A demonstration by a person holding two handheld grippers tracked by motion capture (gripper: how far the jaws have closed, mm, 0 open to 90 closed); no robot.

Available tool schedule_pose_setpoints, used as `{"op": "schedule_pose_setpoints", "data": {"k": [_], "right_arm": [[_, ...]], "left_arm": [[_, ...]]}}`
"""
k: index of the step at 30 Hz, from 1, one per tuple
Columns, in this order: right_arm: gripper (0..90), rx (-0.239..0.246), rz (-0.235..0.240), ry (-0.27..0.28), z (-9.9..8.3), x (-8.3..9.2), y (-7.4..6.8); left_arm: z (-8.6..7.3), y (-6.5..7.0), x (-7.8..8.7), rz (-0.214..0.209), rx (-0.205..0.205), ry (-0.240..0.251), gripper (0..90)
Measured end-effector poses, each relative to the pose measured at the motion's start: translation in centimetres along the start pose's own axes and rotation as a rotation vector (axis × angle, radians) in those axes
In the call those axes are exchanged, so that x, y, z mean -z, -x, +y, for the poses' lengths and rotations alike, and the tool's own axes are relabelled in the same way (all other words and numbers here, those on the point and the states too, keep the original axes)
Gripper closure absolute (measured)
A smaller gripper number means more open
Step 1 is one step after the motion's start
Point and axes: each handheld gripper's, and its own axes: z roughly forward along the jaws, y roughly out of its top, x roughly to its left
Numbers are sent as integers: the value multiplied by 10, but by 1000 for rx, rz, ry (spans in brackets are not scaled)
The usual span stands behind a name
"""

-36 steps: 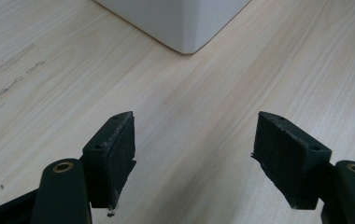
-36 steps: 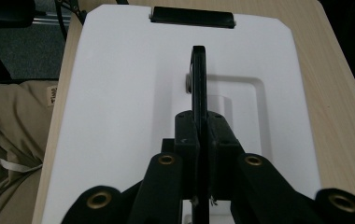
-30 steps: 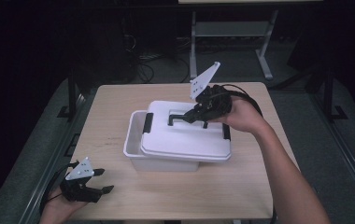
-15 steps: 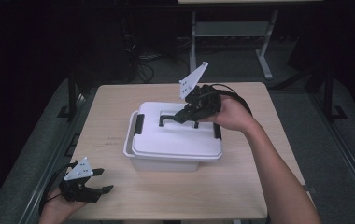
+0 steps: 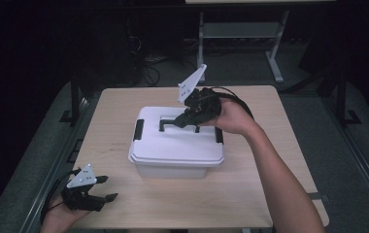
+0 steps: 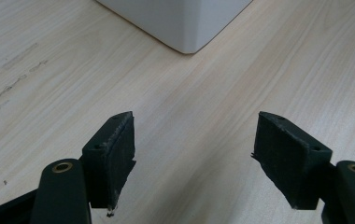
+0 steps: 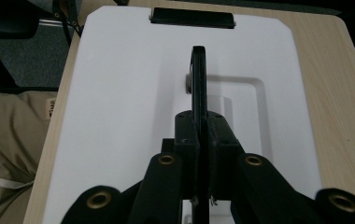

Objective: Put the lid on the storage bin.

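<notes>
A white lidded storage box stands mid-table, a black latch on each end. Its black carry handle is raised from the lid's recess. My right gripper comes in from the right above the lid and is shut on that handle. In the right gripper view the handle runs edge-on between the closed jaws of my right gripper, over the white lid. My left gripper rests open near the table's front left corner. Nothing but bare wood lies between the jaws of the left gripper.
A corner of the box stands a short way ahead of the left gripper. The light wooden table has bare room around the box. Dark floor, cables and a metal stand lie beyond the far edge.
My right gripper has moved left, holding the handle. The lid, which sat offset to the right of the box body, has slid left with it. The left gripper has stayed put.
</notes>
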Motion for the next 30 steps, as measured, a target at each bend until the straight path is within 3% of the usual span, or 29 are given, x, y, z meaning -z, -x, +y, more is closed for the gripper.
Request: {"op": "schedule_pose_setpoints", "data": {"k": [19,30], "right_arm": [[842,11,26,0,10,-28,14],[841,-2,29,-20,6,-39,18]], "left_arm": [[-2,-1,0,-3,6,-3,291],[-4,-1,1,-3,13,-2,291]]}}
